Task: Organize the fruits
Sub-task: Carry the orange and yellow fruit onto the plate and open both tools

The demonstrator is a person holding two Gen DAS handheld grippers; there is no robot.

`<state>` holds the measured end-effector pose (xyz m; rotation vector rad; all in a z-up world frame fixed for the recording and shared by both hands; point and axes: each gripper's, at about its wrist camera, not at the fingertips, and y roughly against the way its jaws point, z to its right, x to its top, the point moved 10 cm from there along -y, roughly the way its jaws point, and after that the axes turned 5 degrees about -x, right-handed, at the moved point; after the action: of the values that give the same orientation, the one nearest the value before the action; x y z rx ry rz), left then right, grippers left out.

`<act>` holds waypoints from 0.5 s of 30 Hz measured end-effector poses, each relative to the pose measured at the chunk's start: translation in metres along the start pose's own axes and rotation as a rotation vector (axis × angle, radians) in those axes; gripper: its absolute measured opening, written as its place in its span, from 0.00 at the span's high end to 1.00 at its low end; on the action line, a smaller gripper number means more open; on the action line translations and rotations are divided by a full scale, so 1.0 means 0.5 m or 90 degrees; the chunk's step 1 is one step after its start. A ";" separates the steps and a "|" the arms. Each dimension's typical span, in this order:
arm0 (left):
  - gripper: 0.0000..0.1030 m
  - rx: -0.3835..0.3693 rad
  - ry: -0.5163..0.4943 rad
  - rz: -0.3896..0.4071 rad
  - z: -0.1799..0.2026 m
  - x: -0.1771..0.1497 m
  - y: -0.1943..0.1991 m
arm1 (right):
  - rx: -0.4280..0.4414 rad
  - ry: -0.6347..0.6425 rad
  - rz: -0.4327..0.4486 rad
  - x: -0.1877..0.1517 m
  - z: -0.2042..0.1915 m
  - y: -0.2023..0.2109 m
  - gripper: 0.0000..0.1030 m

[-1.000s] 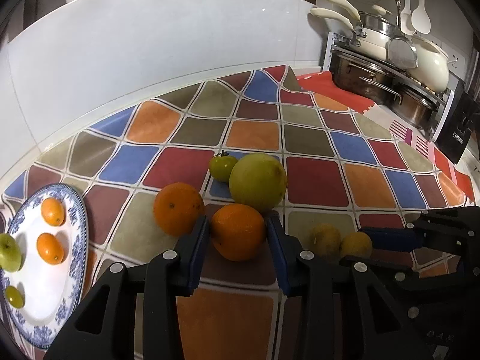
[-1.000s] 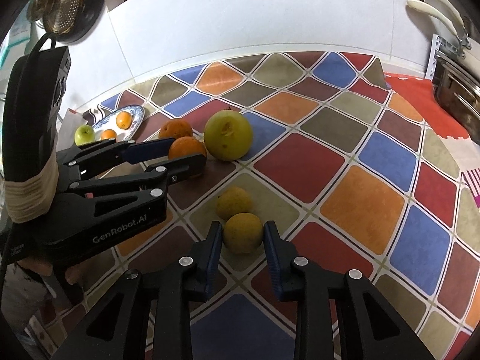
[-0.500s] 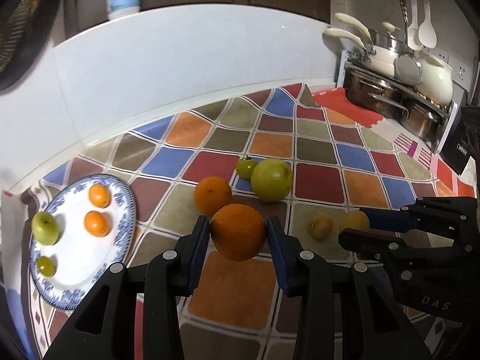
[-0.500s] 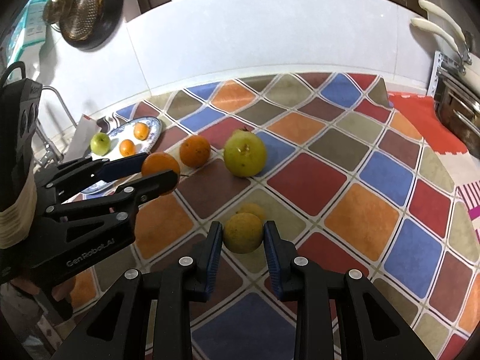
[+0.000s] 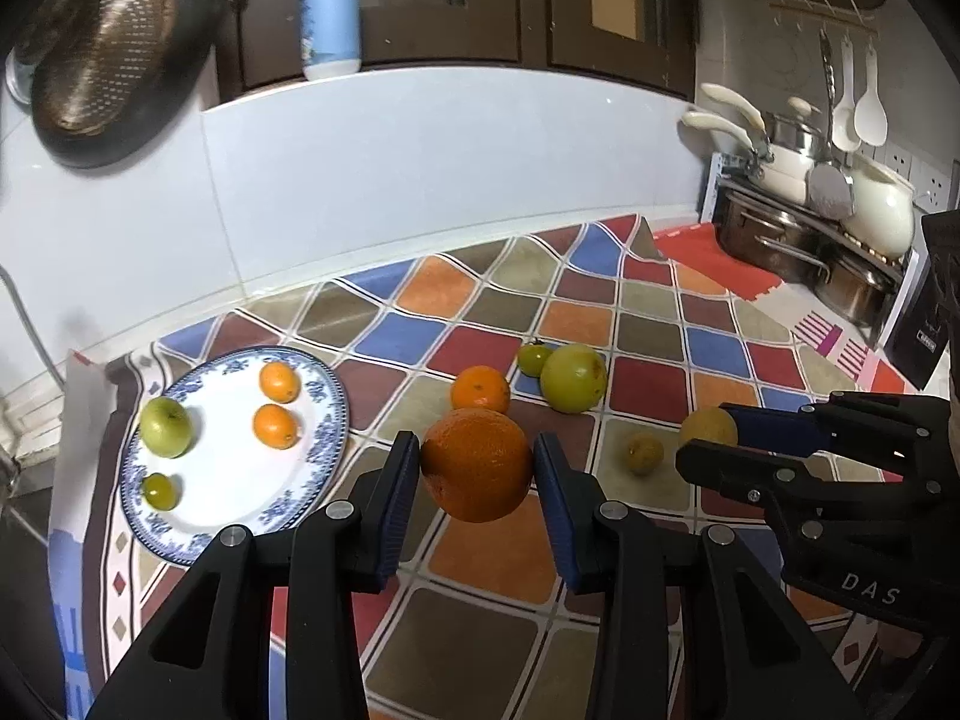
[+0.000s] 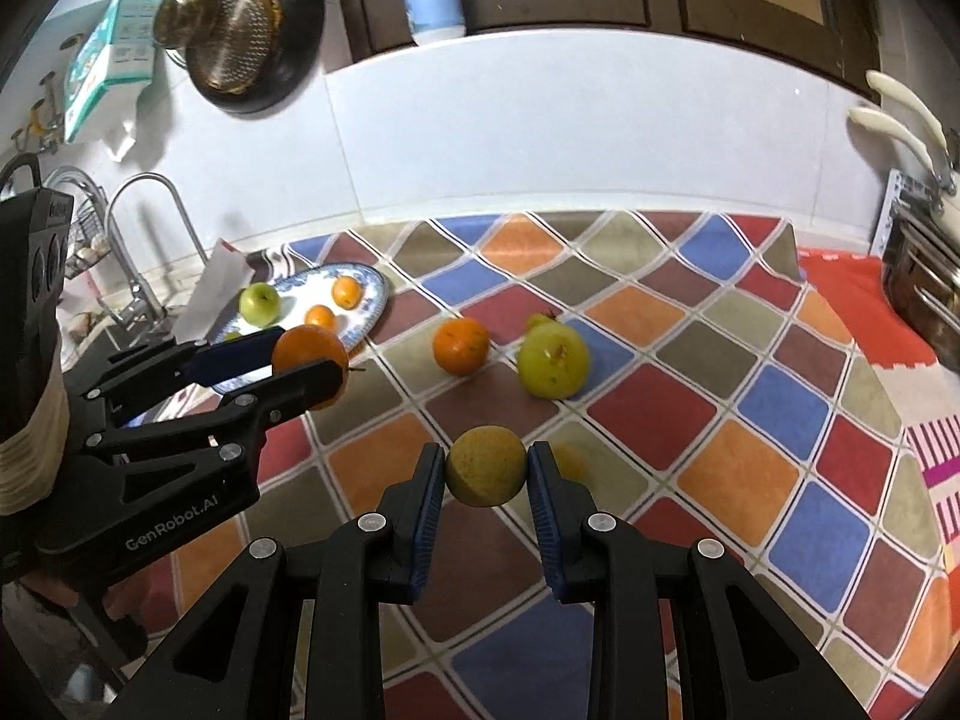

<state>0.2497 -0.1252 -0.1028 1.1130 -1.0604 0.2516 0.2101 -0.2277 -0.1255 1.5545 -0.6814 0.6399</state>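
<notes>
Both tools have risen off the surface (image 5: 492,546) since the earlier frames, each carrying its fruit up. Left tool (image 5: 476,465) pinches a big orange (image 5: 476,463) in the air, near the blue-rimmed plate (image 5: 336,420). Right tool (image 6: 486,468) pinches a yellowish fruit (image 6: 485,465) above the chequered cloth (image 6: 750,420). A second orange (image 5: 480,387) and a green fruit (image 5: 573,377) lie on the cloth.

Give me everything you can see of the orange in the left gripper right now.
The orange is round, deep orange, with dimpled peel and a darker scuffed patch at its lower left. It sits clamped between the blue pads of the left gripper, one pad on each side, lifted clear of the checked tablecloth. Nothing else touches it. The blue-rimmed plate lies to its left.
</notes>
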 end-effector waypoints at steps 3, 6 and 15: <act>0.62 0.008 0.007 0.012 -0.013 0.004 0.026 | 0.007 0.010 0.014 0.013 -0.020 0.013 0.71; 0.62 0.017 0.012 0.024 -0.027 0.007 0.052 | 0.015 0.016 0.023 0.024 -0.038 0.019 0.71; 0.62 0.043 0.028 0.056 -0.085 0.012 0.123 | 0.045 0.038 0.050 0.052 -0.114 0.034 0.71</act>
<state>0.2375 -0.0631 -0.0624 1.1183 -1.0696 0.3825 0.2144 -0.1736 -0.0900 1.5734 -0.6842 0.7727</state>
